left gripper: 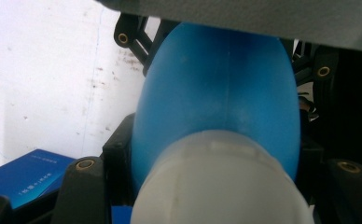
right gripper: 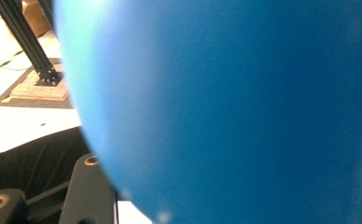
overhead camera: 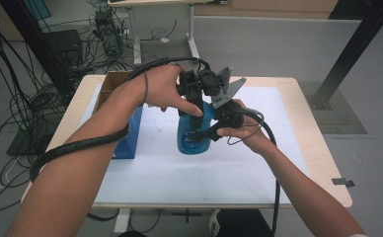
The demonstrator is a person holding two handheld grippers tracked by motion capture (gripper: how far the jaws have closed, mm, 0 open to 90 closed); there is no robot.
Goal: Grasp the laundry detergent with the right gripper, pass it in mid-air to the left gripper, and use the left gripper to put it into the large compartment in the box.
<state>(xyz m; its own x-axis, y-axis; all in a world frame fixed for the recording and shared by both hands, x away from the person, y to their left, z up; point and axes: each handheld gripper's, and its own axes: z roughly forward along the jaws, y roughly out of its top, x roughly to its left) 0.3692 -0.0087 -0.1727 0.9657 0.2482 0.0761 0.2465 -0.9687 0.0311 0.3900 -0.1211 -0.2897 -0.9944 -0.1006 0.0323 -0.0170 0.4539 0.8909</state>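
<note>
At the left, the left gripper is brought down from above and its jaws are closed on the white cap end of the blue translucent plastic bottle, held just above the white table mat. The bottle's long axis is seen running straight away from these jaws in the left gripper view. To the right, the right gripper is clamped narrowly across the bottle's rounded body from the side, so both grippers are already on it, at right angles.

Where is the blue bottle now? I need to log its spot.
In the high view, the blue bottle is mid-table, between both grippers, right of the blue box.
</note>
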